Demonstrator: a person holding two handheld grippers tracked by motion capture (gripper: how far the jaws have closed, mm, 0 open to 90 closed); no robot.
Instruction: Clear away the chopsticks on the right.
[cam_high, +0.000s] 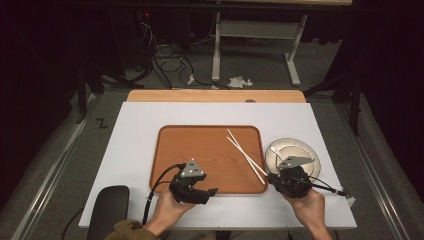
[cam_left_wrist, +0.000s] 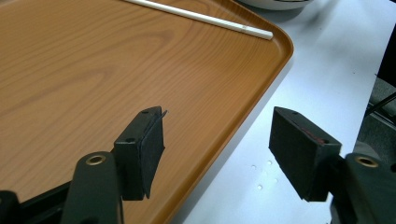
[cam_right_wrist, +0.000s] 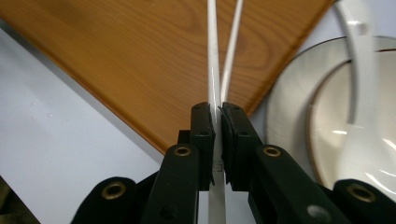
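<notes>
The chopsticks (cam_right_wrist: 215, 70), thin, stiff and likely slippery, ran ahead from the right gripper (cam_right_wrist: 218, 122), clenched on one's near end over the tray (cam_right_wrist: 140, 60); left gripper (cam_left_wrist: 217, 144) gaped empty

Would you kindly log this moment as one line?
right gripper: shut on chopsticks | left gripper: open, idle | tray | plate

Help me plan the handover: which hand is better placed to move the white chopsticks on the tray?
Right. The right gripper is already shut on the chopsticks, whose far ends lie on the wooden tray beside the plate. The left gripper hangs open over the tray's near corner, holding nothing.
</notes>
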